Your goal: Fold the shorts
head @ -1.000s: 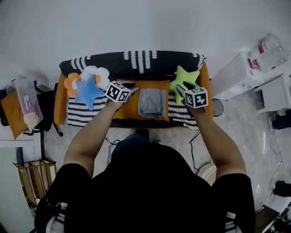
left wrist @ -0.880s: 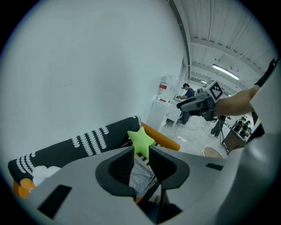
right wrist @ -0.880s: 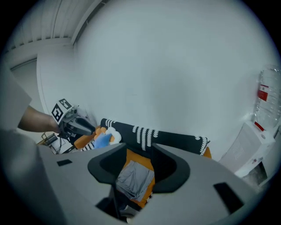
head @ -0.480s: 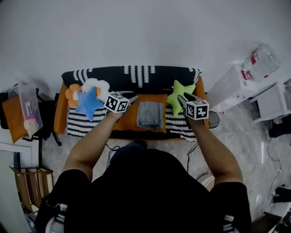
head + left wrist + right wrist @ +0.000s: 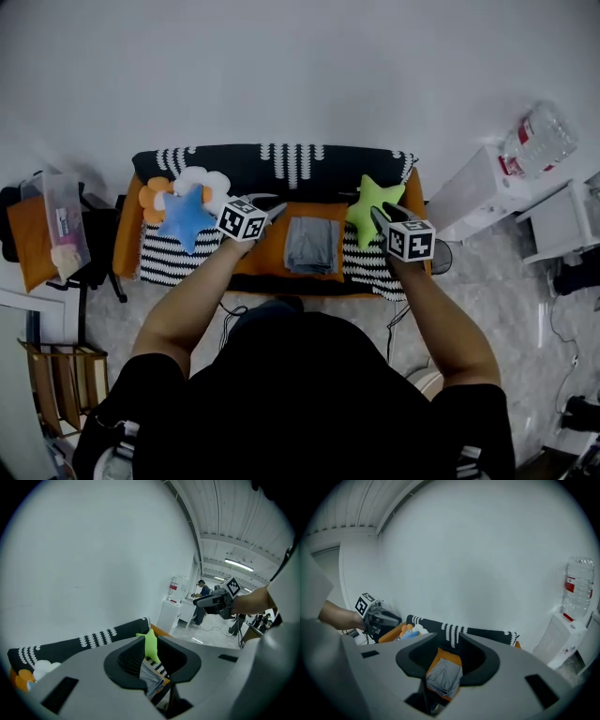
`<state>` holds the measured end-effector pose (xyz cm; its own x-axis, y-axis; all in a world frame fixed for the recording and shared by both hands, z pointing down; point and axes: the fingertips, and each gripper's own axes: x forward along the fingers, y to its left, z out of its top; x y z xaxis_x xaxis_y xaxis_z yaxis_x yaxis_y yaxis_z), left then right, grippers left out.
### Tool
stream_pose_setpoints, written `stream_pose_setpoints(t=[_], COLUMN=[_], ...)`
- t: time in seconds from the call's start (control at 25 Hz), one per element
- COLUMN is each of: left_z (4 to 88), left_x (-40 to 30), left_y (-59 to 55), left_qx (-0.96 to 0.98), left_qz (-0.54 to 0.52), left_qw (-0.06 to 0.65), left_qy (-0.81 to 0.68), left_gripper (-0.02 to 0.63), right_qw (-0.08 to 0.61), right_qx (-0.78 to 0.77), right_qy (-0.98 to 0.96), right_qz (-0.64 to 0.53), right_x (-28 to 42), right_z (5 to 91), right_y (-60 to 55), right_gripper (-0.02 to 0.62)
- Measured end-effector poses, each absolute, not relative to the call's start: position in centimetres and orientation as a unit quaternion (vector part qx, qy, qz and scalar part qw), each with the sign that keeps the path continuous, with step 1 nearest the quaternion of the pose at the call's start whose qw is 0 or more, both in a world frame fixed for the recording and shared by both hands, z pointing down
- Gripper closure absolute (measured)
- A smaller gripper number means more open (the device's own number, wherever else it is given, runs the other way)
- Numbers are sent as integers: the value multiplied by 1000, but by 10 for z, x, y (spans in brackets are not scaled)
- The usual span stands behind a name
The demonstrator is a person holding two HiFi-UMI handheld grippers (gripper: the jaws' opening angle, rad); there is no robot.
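- My left gripper and right gripper, mid frame: jaws part open, just been closing, nothing in either.
- Shorts lie between them at frame centre, folded flat on the orange mat, untouched.
- Fold looks done. Next I'd just pull clear, or tidy an edge.

Low orange sofa, back draped in a black cloth with white markings. Over both seat ends, black-and-white striped cloth; on the bare orange middle, folded grey shorts. At the left end, blue star-shaped plush cushion touching a white cloud-shaped cushion and an orange flower-shaped cushion; at the right end, lime-green star-shaped cushion.
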<state>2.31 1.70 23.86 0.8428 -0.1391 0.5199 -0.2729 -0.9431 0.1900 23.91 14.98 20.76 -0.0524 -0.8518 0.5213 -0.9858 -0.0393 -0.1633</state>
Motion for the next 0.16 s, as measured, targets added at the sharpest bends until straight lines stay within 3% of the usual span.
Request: stream_pose_setpoints(t=[0.16], left_z=[235], left_x=[20], left_y=[14], left_qx=[952], left_qz=[256], left_qw=[128], left_qy=[-112], left_gripper=[509], right_qw=[132], right_qx=[676], right_qy=[-682], right_qz=[245], right_x=[239], right_z=[203], right_y=[146], right_gripper=[459])
